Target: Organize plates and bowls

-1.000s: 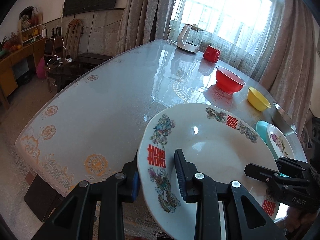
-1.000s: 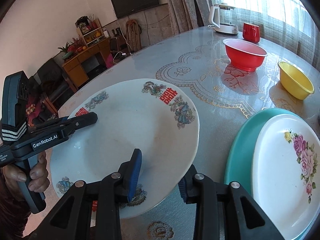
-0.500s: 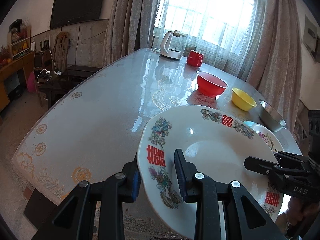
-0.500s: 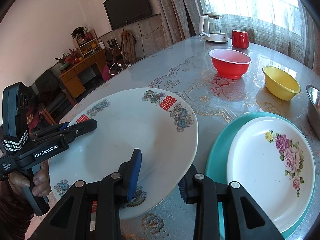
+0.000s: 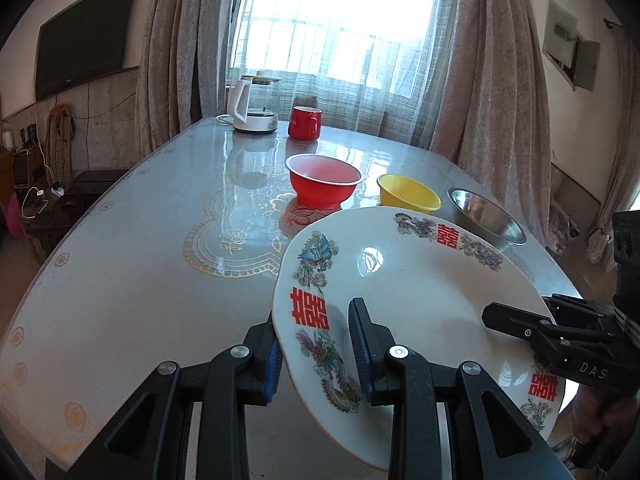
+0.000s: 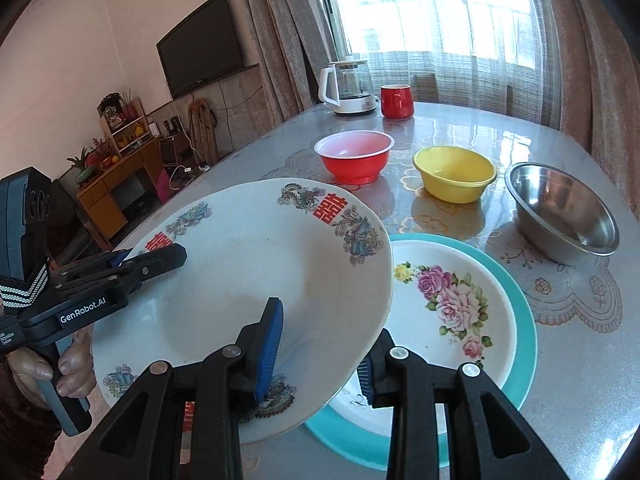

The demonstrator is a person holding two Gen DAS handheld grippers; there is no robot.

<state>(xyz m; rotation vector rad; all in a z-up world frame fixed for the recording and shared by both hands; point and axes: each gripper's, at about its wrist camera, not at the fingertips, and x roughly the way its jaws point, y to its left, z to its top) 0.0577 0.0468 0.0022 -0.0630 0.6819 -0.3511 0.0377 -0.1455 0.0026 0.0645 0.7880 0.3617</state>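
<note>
Sunlight comes through the window curtains [image 5: 352, 52] behind your shiny table [image 5: 160, 248]. You hold a big white plate [image 5: 416, 292] with red signs and birds on its rim, up in the air over the near end of the table. It is tilted.

Your left gripper [image 5: 316, 344] pinches the plate's left rim, one finger on top and one under it. Your right gripper [image 6: 320, 344] pinches the other side the same way, with its fingers closed on the rim.

In the right wrist view, the plate's edge hangs over a flowered plate [image 6: 452, 304]. The flowered plate sits on a teal plate [image 6: 524, 328], and both lie on the table.

Three bowls stand farther back in a row: a red bowl [image 6: 354, 156], a yellow bowl [image 6: 454, 174] and a steel bowl [image 6: 560, 212]. They stand apart from each other. A white kettle [image 6: 350, 86] and a red mug [image 6: 396, 101] stand close together at the far end by the window.

A dark TV [image 6: 202, 56] hangs on the wall.
</note>
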